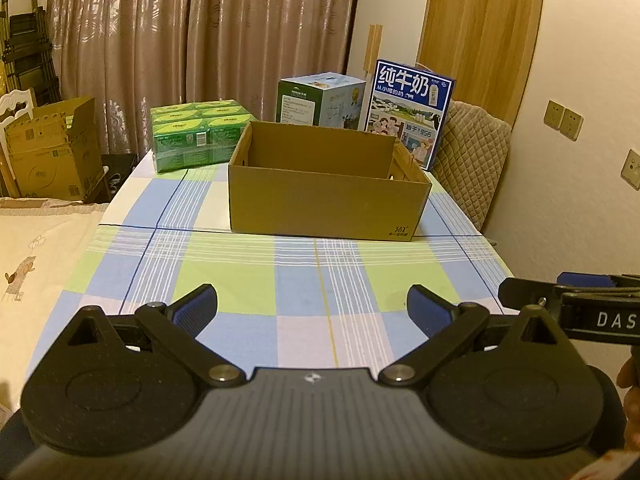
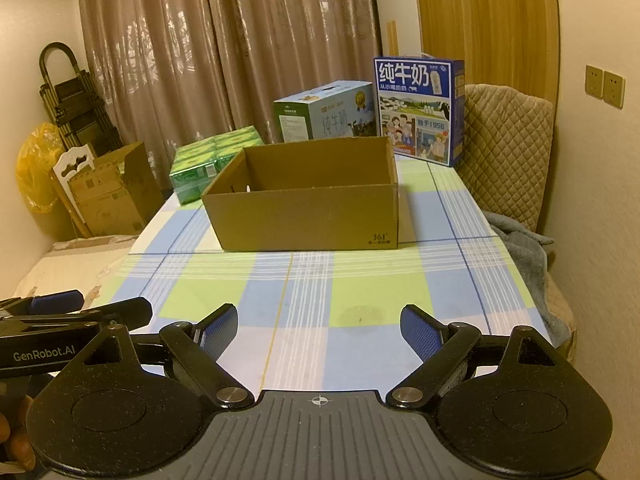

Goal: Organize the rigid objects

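Open-topped brown cardboard box parked mid-table on blue-green checked tablecloth. Left gripper and right gripper both held wide, nothing gripped, well short of box.

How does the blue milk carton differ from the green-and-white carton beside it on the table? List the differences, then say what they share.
1. The blue milk carton is dark blue; the green-and-white carton is pale with a green end.
2. The blue carton stands taller; the green-and-white one sits lower.
3. The blue carton is nearer the padded chair; the other is nearer the curtain.

Both stand closed behind the open cardboard box.
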A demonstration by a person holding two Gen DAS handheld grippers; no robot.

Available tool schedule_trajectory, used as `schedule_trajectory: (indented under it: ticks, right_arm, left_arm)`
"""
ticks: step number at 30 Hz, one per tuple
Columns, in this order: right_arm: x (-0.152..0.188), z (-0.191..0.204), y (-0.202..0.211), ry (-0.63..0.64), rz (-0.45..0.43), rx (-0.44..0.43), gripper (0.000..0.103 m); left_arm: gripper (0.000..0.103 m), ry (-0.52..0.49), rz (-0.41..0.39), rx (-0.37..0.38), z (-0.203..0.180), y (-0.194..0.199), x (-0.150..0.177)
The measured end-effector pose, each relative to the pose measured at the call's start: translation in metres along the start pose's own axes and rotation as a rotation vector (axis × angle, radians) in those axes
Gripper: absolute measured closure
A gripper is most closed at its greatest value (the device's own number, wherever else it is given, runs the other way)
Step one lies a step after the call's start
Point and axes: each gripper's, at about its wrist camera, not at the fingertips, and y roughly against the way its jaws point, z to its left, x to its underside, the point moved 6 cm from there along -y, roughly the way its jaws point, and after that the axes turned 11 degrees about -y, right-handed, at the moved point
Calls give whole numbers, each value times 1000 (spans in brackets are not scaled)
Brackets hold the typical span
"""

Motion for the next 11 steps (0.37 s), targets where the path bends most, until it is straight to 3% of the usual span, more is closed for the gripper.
schedule_trajectory:
  ticks: [11]
  right_arm:
    - [0, 1, 1, -7, -1, -3, 17]
  left_arm:
    - [4, 14, -21, 5, 3, 1, 2]
